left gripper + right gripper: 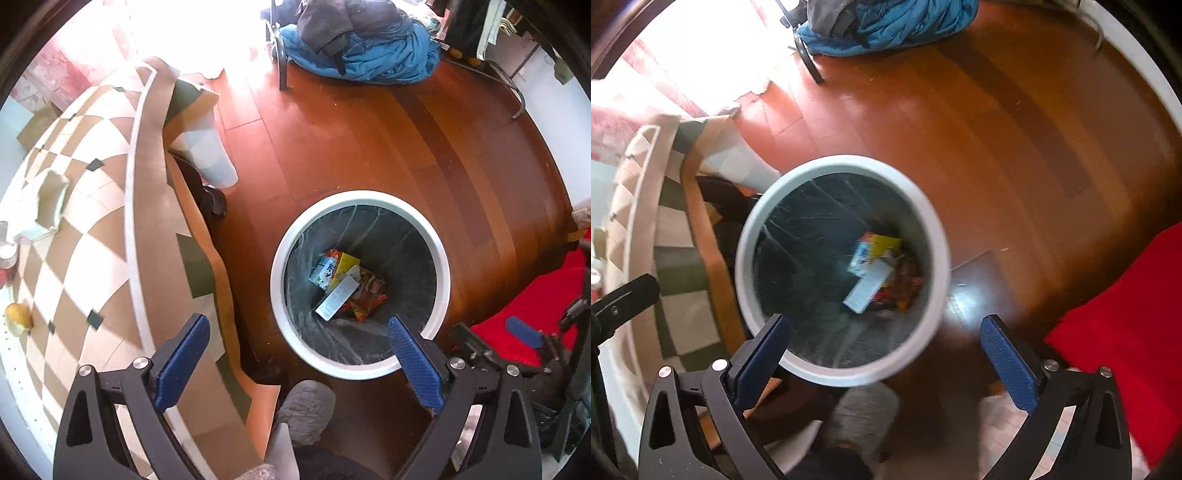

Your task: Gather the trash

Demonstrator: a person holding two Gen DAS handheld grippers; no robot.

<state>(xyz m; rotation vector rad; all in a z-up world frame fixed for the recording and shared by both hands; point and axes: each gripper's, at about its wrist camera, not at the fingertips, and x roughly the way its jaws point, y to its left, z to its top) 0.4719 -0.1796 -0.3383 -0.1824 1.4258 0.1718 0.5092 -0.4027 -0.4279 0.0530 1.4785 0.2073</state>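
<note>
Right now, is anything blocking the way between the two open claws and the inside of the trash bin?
Nothing visible does. The bin has no lid, and its mouth lies bare below the left claw and the right claw. Both claws are open and empty; wrappers lie at the bottom.

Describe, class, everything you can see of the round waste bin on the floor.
The waste bin is round, with a thick white rim and a dark, wrinkled plastic liner inside. It stands upright and open, with no lid, on the reddish wooden floor, close beside the table's hanging checked cloth. At its bottom lies a small heap of trash: a pale flat carton, a yellow box and orange wrappers. Nothing is seen touching its rim.
</note>
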